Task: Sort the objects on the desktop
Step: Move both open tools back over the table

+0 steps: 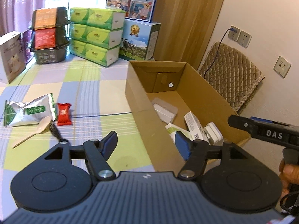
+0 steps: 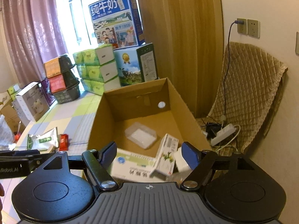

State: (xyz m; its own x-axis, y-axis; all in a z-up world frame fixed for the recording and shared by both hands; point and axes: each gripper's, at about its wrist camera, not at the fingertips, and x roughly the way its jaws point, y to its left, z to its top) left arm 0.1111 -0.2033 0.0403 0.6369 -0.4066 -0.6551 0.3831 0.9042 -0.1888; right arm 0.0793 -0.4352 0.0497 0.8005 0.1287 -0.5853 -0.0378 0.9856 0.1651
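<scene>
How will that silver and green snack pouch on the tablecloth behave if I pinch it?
The snack pouch looks crinkled and puffy, so it will probably flex and feel light. Its foil surface seems glossy, perhaps slippery. It lies flat beside the red packet, so it is unlikely to roll.

Right tongs spread wide, empty, above cardboard box holding medicine boxes
</scene>
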